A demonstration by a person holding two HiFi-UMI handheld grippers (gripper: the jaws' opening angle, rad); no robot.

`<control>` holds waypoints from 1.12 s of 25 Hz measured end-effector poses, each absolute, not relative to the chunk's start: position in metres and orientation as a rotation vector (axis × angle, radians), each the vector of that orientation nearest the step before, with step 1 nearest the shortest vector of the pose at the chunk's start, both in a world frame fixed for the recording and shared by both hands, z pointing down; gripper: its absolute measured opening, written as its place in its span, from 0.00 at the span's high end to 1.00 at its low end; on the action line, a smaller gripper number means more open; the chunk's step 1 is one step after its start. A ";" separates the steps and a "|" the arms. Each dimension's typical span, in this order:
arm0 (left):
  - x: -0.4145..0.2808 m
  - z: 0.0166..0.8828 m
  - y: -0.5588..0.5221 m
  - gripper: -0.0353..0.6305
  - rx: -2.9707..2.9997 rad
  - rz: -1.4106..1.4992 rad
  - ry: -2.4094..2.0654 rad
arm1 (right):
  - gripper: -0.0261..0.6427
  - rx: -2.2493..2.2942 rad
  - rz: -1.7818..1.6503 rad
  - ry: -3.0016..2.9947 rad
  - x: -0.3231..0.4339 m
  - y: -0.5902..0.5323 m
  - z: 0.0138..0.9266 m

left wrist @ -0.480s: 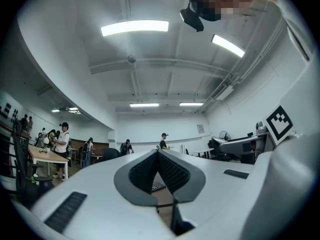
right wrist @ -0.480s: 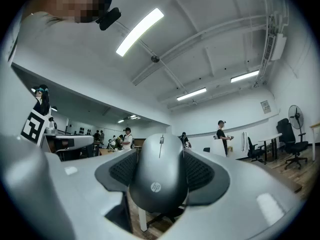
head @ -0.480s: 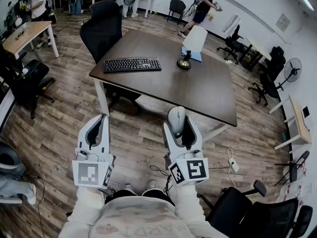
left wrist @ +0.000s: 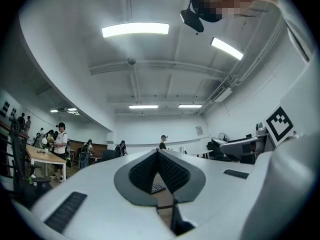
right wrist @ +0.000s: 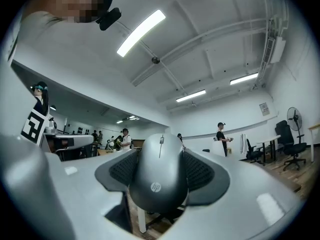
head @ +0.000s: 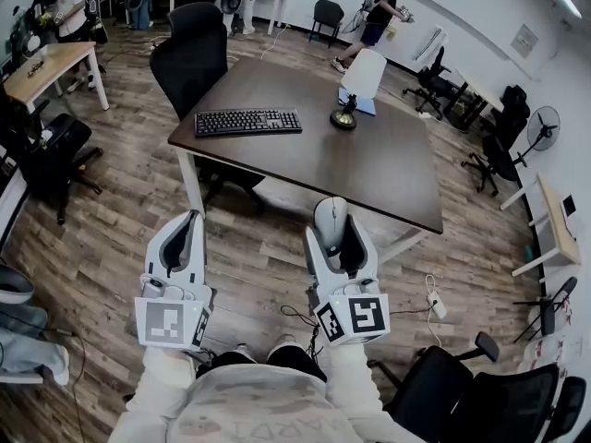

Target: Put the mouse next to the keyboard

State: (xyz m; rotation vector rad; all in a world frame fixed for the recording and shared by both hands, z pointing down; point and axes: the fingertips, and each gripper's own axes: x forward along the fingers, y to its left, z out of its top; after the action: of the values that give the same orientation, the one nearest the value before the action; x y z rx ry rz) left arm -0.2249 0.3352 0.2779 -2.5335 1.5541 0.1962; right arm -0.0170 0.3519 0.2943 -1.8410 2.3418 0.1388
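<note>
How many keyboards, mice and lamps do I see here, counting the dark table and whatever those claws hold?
Keyboard: 1, on the table
Lamp: 1, on the table
Mouse: 1, in the right claw
Total: 3

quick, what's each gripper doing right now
left gripper: closed, nothing between its jaws
right gripper: closed on the grey computer mouse

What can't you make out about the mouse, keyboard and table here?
Underside of the mouse: right gripper view, hidden by its body and the pads.
Legends on the keyboard: head view, too small; left gripper view shows a sliver.
The blue item: head view, behind the lamp.
</note>
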 end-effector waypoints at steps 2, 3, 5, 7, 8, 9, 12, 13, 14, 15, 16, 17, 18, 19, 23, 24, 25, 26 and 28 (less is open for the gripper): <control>-0.226 0.279 0.333 0.94 -2.532 0.198 1.548 | 0.51 -1.851 0.136 2.327 -0.016 0.352 0.294; -0.225 0.279 0.332 0.94 -2.529 0.198 1.546 | 0.51 -1.852 0.130 2.323 -0.015 0.351 0.294; -0.222 0.279 0.329 0.94 -2.528 0.199 1.542 | 0.51 -1.852 0.117 2.320 -0.011 0.349 0.295; -0.219 0.281 0.323 0.94 -2.534 0.203 1.535 | 0.51 -1.863 0.121 2.313 -0.006 0.344 0.297; -0.218 0.282 0.319 0.94 -2.535 0.204 1.532 | 0.51 -1.870 0.129 2.307 -0.003 0.340 0.297; -0.217 0.282 0.314 0.94 -2.534 0.205 1.530 | 0.51 -1.873 0.134 2.301 -0.002 0.335 0.298; -0.215 0.283 0.294 0.94 -2.527 0.206 1.528 | 0.51 -1.870 0.136 2.303 0.001 0.313 0.300; -0.214 0.283 0.286 0.94 -2.524 0.206 1.528 | 0.51 -1.872 0.138 2.306 0.003 0.305 0.301; -0.211 0.283 0.279 0.94 -2.520 0.206 1.530 | 0.51 -1.873 0.140 2.309 0.005 0.296 0.302; -0.209 0.283 0.272 0.94 -2.516 0.207 1.533 | 0.51 -1.872 0.140 2.313 0.007 0.288 0.303; -0.206 0.283 0.264 0.94 -2.511 0.209 1.537 | 0.51 -1.868 0.140 2.316 0.010 0.280 0.304; -0.204 0.283 0.256 0.94 -2.505 0.212 1.543 | 0.51 -1.863 0.139 2.318 0.013 0.271 0.304; -0.201 0.282 0.247 0.94 -2.496 0.215 1.550 | 0.51 -1.856 0.137 2.320 0.016 0.261 0.304; -0.199 0.281 0.238 0.94 -2.485 0.218 1.559 | 0.51 -1.849 0.135 2.324 0.019 0.251 0.303; -0.184 0.276 0.202 0.94 -2.462 0.229 1.581 | 0.51 -1.818 0.138 2.345 0.034 0.212 0.299; -0.178 0.275 0.193 0.94 -2.460 0.234 1.584 | 0.51 -1.811 0.142 2.349 0.039 0.203 0.298; -0.173 0.274 0.185 0.94 -2.457 0.238 1.588 | 0.51 -1.804 0.145 2.353 0.045 0.194 0.296; -0.167 0.273 0.177 0.94 -2.455 0.242 1.593 | 0.51 -1.797 0.149 2.356 0.050 0.185 0.295; -0.156 0.273 0.161 0.94 -2.453 0.244 1.601 | 0.51 -1.785 0.155 2.363 0.060 0.166 0.294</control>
State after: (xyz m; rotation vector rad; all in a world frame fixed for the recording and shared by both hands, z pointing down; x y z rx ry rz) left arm -0.1557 0.1608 0.2728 -2.4525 1.6007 0.2436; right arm 0.0604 0.1664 0.2937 -1.7847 2.3635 0.1550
